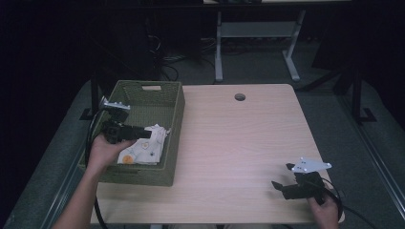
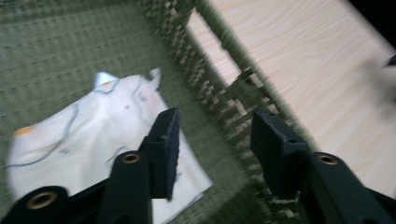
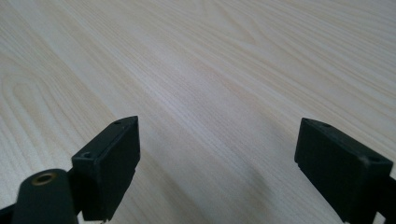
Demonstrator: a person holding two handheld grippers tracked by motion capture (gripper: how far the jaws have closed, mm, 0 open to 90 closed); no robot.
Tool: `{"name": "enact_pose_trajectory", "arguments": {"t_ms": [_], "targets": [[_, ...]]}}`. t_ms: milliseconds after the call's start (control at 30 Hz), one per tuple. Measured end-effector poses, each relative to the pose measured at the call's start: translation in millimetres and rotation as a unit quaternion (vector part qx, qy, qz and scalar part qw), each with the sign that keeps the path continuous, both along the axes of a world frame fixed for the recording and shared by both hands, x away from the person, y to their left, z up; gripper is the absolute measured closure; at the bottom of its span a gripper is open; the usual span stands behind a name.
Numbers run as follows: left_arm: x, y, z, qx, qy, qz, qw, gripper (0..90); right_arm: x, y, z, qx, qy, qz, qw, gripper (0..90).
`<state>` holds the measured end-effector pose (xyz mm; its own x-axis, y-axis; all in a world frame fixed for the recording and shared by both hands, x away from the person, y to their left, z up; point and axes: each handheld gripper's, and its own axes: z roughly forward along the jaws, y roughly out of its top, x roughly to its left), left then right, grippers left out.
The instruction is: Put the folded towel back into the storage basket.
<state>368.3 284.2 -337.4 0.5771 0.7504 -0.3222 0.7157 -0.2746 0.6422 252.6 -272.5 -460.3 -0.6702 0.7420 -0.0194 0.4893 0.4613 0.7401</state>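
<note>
A green woven basket (image 1: pixel 143 177) stands on the left part of the light wooden table (image 1: pixel 239 138). A white cloth (image 1: pixel 145 147) with orange and grey marks lies crumpled on the basket's floor. My left gripper (image 1: pixel 145 131) reaches into the basket from the left and hovers just over the cloth. In the left gripper view its jaws (image 2: pixel 215 119) stand open above the cloth (image 2: pixel 88 126) and the basket wall (image 2: pixel 219 95), with nothing between them. My right gripper (image 1: pixel 282 175) rests near the table's front right corner, its jaws (image 3: pixel 219 126) wide open over bare wood (image 3: pixel 210 56).
A round cable hole (image 1: pixel 240 97) sits near the table's far edge. Behind the table stands the white frame of another desk (image 1: pixel 218 52) on a dark floor. The basket's handle slot (image 1: pixel 151 88) is on its far wall.
</note>
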Motion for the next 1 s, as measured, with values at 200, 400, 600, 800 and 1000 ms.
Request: {"name": "enact_pose_trajectory", "arguments": {"t_ms": [200, 400, 600, 800, 1000], "targets": [[-4.6, 11.8, 3.3, -0.1, -0.007, 0.002, 0.9949, 47.5, -0.1, 0.6, 0.3, -0.002, -0.002, 0.001, 1.0, 13.9], [-9.0, 10.4, 3.1, -0.122, -0.018, -0.01, 0.9923, 46.9, -0.7, 0.6, 1.2, -0.005, -0.003, -0.001, 1.0, 13.9], [-12.3, 2.2, 3.4, -0.126, -0.025, -0.028, 0.9914, 47.6, -0.5, 0.6, 1.4, -0.007, -0.004, 0.0, 1.0, 13.9], [-15.1, -8.7, 7.5, -0.131, -0.034, -0.049, 0.9896, 47.6, -0.7, -0.4, 1.7, -0.006, -0.005, 0.001, 1.0, 13.9], [-20.0, -23.1, 13.1, -0.129, -0.042, -0.073, 0.988, 48.2, -0.7, -0.8, 2.2, -0.007, -0.006, 0.001, 1.0, 13.9]]}}
